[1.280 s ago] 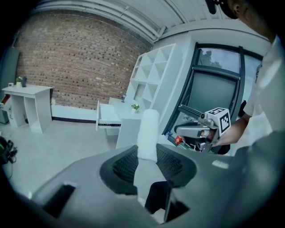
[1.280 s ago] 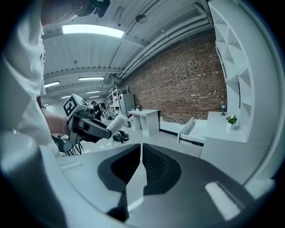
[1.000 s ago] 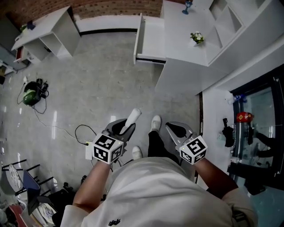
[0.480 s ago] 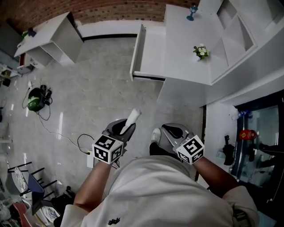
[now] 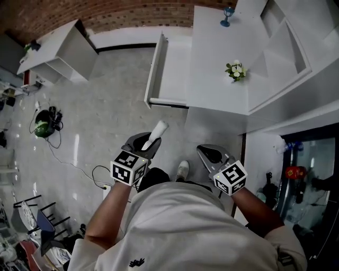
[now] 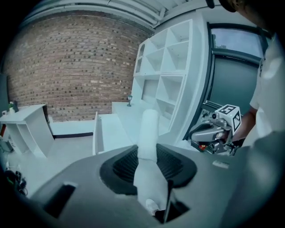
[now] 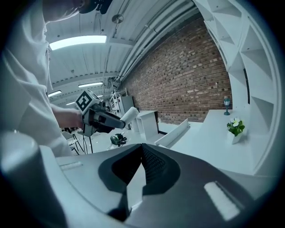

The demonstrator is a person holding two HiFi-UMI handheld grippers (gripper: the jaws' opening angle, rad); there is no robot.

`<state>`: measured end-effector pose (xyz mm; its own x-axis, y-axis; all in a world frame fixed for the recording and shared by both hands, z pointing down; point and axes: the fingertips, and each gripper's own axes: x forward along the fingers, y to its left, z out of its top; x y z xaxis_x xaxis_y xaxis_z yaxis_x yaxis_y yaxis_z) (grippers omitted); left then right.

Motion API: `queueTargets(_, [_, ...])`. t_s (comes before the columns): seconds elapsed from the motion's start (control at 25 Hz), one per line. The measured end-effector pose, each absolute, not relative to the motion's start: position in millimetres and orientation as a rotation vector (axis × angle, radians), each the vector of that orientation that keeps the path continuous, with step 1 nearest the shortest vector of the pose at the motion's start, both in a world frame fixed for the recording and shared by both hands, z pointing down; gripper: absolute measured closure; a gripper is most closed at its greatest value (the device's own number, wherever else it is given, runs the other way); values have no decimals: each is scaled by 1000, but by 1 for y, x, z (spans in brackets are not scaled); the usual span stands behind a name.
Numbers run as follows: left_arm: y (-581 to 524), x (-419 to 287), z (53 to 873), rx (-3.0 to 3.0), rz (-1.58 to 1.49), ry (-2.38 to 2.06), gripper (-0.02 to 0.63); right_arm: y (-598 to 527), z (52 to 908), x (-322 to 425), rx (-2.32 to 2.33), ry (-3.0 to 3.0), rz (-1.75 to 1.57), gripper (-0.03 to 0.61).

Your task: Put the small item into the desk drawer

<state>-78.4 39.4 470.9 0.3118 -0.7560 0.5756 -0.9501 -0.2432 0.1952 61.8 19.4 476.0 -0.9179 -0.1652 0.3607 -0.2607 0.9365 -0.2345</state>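
Observation:
My left gripper point(image 5: 144, 142) is shut on a small white tube-shaped item point(image 5: 157, 131), which sticks out past the jaw tips toward the desk. In the left gripper view the item point(image 6: 148, 133) stands between the black ribbed pads point(image 6: 173, 162). Ahead, the white desk point(image 5: 212, 47) has its drawer point(image 5: 172, 74) pulled out to the left, and the drawer looks empty. The drawer point(image 6: 107, 133) is still some way in front of the item. My right gripper point(image 5: 207, 153) is level with the left one; its jaws meet at the tips with nothing between them point(image 7: 142, 149).
On the desk are a small potted flower point(image 5: 235, 70) and a blue goblet point(image 5: 227, 16). White cube shelving point(image 5: 286, 37) rises to its right. A low white shelf unit point(image 5: 58, 47), a green headset point(image 5: 41, 115) and a cable point(image 5: 100, 169) are on the floor to the left.
The person has walked forward: desk and drawer have come closer and lower in the head view. Both grippers moved with them, the left still holding the white item.

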Motion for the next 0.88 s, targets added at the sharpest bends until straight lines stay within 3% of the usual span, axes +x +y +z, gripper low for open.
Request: queueTargets(0.88, [-233,-161,547,2235,959,-1323,483,-155,491,98,794,-2579,558,565])
